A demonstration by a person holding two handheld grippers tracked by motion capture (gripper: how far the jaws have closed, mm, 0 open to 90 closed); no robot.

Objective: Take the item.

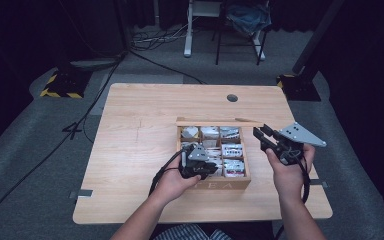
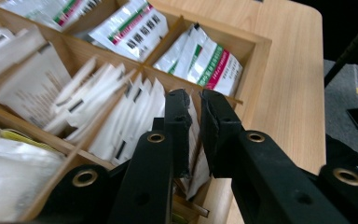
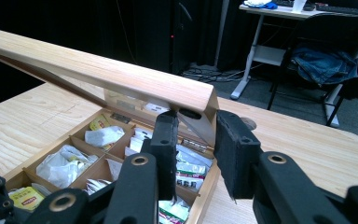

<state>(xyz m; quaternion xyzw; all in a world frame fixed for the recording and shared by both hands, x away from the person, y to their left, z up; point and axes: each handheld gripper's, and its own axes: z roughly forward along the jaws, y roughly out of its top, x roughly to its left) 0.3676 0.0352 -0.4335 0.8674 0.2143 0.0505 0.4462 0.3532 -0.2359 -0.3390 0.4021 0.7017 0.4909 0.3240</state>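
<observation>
Wooden box (image 1: 215,183) lying open under my left gripper (image 2: 194,100) | jaws closing on a sachet (image 2: 193,135) to lift it | right gripper (image 3: 196,123) idling open beside the lid (image 3: 98,70)

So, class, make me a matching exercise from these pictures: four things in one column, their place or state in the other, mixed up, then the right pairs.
Things:
1. left tool
2. right tool
3. box lid
4. round hole

Place or state:
A. raised open
B. in the table top, beyond the box
C. down among white sachets
D. held up beside the box

Pairs: 1-C, 2-D, 3-A, 4-B
</observation>
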